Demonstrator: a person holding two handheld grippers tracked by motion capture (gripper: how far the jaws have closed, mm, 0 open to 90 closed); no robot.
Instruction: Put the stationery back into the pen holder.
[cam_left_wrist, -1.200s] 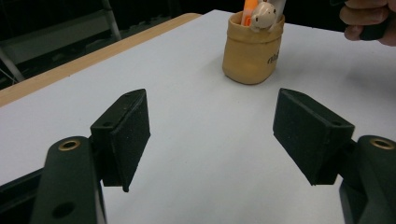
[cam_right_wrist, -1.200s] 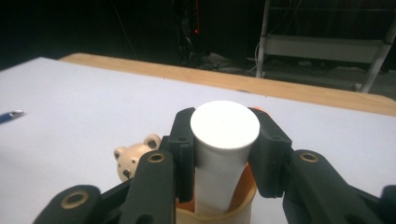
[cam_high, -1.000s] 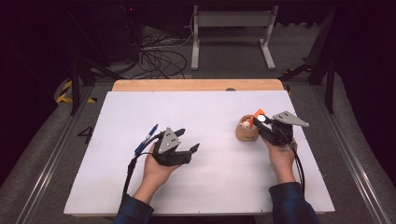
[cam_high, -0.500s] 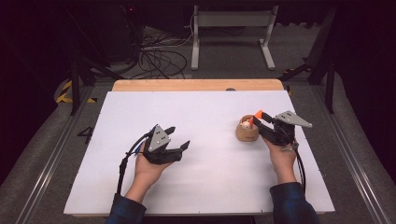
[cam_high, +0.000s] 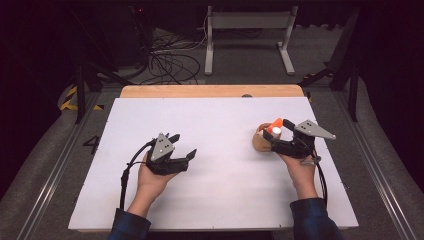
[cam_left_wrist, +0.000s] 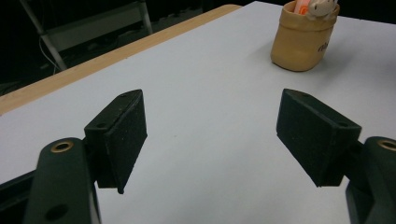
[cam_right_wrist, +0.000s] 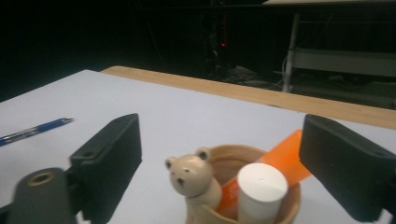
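White board (cam_high: 220, 130) covers the table in a dark room with cables on the floor behind. Sitting on it at about 3 o'clock is a small tan cup (cam_right_wrist: 243, 191) with a little bear (cam_right_wrist: 189, 179) on its rim. An orange tube (cam_right_wrist: 280, 156) with a white cap (cam_right_wrist: 261, 186) leans inside the cup. The right gripper (cam_high: 280, 135) hangs just over the cup with its jaws wide apart and holds nothing. The left gripper (cam_high: 177, 150) rests at about 8 o'clock, well apart from the cup, also wide open and empty. A blue pen (cam_right_wrist: 35, 130) lies far off on the board, at about 9 o'clock in the right gripper view. I think the cup could tip if a jaw bumps the bear or the rim, because the cup looks light. The tube might also slip if grabbed by its smooth cap.
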